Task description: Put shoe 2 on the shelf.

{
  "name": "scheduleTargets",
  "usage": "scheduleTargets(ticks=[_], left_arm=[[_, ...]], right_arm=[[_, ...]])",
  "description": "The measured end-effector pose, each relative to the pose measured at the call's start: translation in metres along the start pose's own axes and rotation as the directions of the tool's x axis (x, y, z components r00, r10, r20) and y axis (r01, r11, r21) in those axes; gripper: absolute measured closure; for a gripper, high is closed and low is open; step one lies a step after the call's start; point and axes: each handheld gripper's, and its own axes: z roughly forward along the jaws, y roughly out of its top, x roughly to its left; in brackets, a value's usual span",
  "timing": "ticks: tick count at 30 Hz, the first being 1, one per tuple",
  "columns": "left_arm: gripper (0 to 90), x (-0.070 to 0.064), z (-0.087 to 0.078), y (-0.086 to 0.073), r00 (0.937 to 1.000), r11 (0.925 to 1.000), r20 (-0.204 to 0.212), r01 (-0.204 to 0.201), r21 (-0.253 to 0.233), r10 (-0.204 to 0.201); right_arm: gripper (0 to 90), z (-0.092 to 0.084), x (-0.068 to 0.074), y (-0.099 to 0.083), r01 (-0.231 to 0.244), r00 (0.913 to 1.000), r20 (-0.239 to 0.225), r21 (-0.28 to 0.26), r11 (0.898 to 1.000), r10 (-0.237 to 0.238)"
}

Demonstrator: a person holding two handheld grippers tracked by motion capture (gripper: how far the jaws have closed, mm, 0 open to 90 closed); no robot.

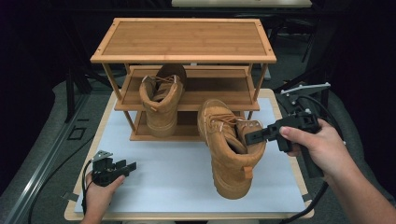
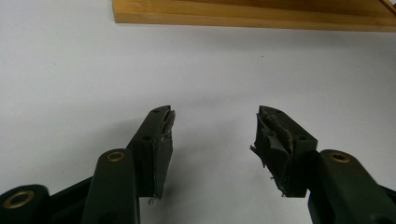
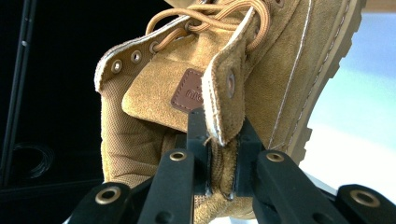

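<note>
Tan boot (image 3: 233,93) collar clamped between right gripper (image 3: 223,158) jaws

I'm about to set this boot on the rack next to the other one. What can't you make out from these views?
- Boot on the rack, high view: its toe is hidden under the top shelf.
- Held boot, high view: whether its sole touches the table cannot be told.
- Held boot, right gripper view: the right gripper covers the collar where it is clamped; toe cut off by the top edge.
- Rack's lowest shelf, left gripper view: cut off by the top edge.

A white-topped table (image 1: 154,186) with a wooden rim is set on a grey floor (image 1: 42,135). Cables (image 1: 56,163) are laid along the left. The room behind is left dark.
</note>
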Motion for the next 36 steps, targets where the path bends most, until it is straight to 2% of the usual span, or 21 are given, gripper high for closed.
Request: scheduleTargets(ticks=[1, 5, 6, 9, 10, 12, 13, 20, 25, 31, 36], left_arm=[[46.1, 0.000, 0.000, 0.000, 1.0000, 1.0000, 0.000, -0.001, 0.000, 0.001], [46.1, 0.000, 0.000, 0.000, 1.0000, 1.0000, -0.001, -0.005, 0.000, 0.005], [46.1, 0.000, 0.000, 0.000, 1.0000, 1.0000, 0.000, -0.004, 0.000, 0.004], [46.1, 0.000, 0.000, 0.000, 1.0000, 1.0000, 0.000, 0.001, -0.001, -0.001], [46.1, 0.001, -0.002, 0.001, 0.9999, 0.9998, 0.006, -0.008, 0.016, 0.008], [46.1, 0.001, -0.001, 0.001, 1.0000, 1.0000, 0.001, -0.001, -0.002, 0.001], [46.1, 0.001, -0.001, 0.001, 1.0000, 1.0000, -0.001, -0.002, 0.002, 0.002], [46.1, 0.001, 0.000, 0.000, 1.0000, 1.0000, 0.002, -0.003, 0.002, 0.003], [46.1, 0.002, 0.002, 0.000, 1.0000, 0.9999, 0.005, -0.003, 0.012, 0.003], [46.1, 0.003, 0.003, 0.001, 0.9999, 0.9998, 0.010, -0.008, 0.018, 0.008], [46.2, 0.003, 0.003, 0.000, 0.9999, 0.9998, 0.012, -0.008, 0.016, 0.008]], right_arm=[[81.3, 0.000, 0.002, 0.002, 0.003, 1.0000, -0.004, -0.020, 1.000, -0.003], [81.3, 0.000, 0.005, 0.012, 0.014, 0.9998, 0.014, -0.037, 0.999, -0.013], [81.3, 0.002, 0.004, 0.014, 0.010, 0.9999, 0.003, -0.055, 0.998, -0.010], [81.3, 0.006, 0.002, 0.024, 0.018, 0.9998, 0.013, -0.078, 0.997, -0.018], [81.3, 0.008, 0.001, 0.025, 0.020, 0.9998, 0.008, -0.093, 0.995, -0.019], [81.3, 0.010, -0.001, 0.031, 0.029, 0.9994, 0.022, -0.105, 0.994, -0.026], [81.3, 0.013, -0.003, 0.033, 0.027, 0.9996, 0.005, -0.122, 0.992, -0.027], [81.4, 0.031, -0.015, 0.053, 0.019, 0.9993, -0.028, -0.178, 0.984, -0.024], [81.4, 0.044, -0.023, 0.070, 0.013, 0.9988, -0.043, -0.233, 0.972, -0.024], [81.4, 0.057, -0.027, 0.083, 0.037, 0.9987, -0.022, -0.290, 0.956, -0.045], [81.4, 0.068, -0.030, 0.091, 0.033, 0.9980, -0.039, -0.331, 0.943, -0.049]])
